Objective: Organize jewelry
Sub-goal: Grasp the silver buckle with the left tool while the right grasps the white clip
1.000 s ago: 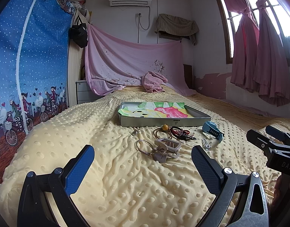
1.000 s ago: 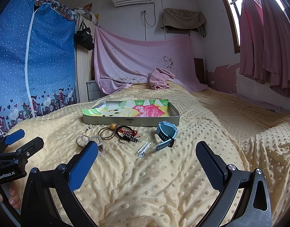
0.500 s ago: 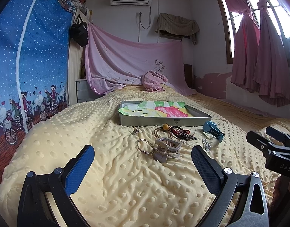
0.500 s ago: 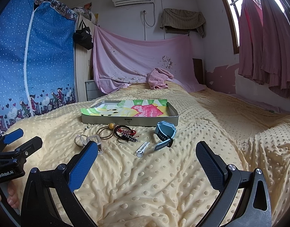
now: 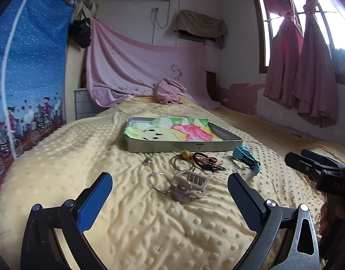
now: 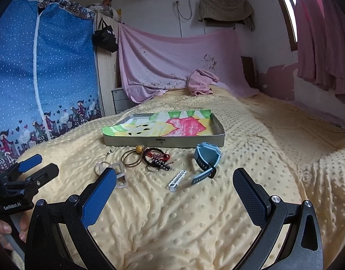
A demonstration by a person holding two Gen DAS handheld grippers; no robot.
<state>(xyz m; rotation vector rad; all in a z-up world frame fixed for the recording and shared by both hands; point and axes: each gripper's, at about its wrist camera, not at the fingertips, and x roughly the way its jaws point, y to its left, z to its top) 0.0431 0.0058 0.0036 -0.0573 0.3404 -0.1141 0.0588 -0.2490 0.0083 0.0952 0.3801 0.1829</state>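
A shallow metal tray [image 5: 183, 145] [image 6: 163, 143] lined with colourful paper sits on the yellow bed. In front of it lie a grey hair claw [image 5: 189, 185] [image 6: 120, 175] with a metal ring [image 5: 157, 182], a brown cord loop with an orange bead [image 5: 185, 154] [image 6: 139, 149], a red-black bracelet [image 5: 207, 163] [image 6: 157, 157], a white clip [image 6: 176, 180] and a blue watch [image 5: 246, 159] [image 6: 206, 159]. My left gripper [image 5: 170, 194] is open and empty, just short of the hair claw. My right gripper [image 6: 174, 190] is open and empty, near the white clip.
A small metal piece [image 5: 147, 160] [image 6: 109, 152] lies left of the cord loop. The dimpled yellow blanket [image 5: 150, 225] covers the bed. A pink cloth [image 5: 170, 91] lies at the far end. A blue curtain [image 6: 37, 78] hangs on the left, a grey drawer unit [image 5: 82, 103] beside it.
Both grippers have moved a little forward and down toward the jewelry; the items look larger. Both stay open. Nothing on the bed has moved.
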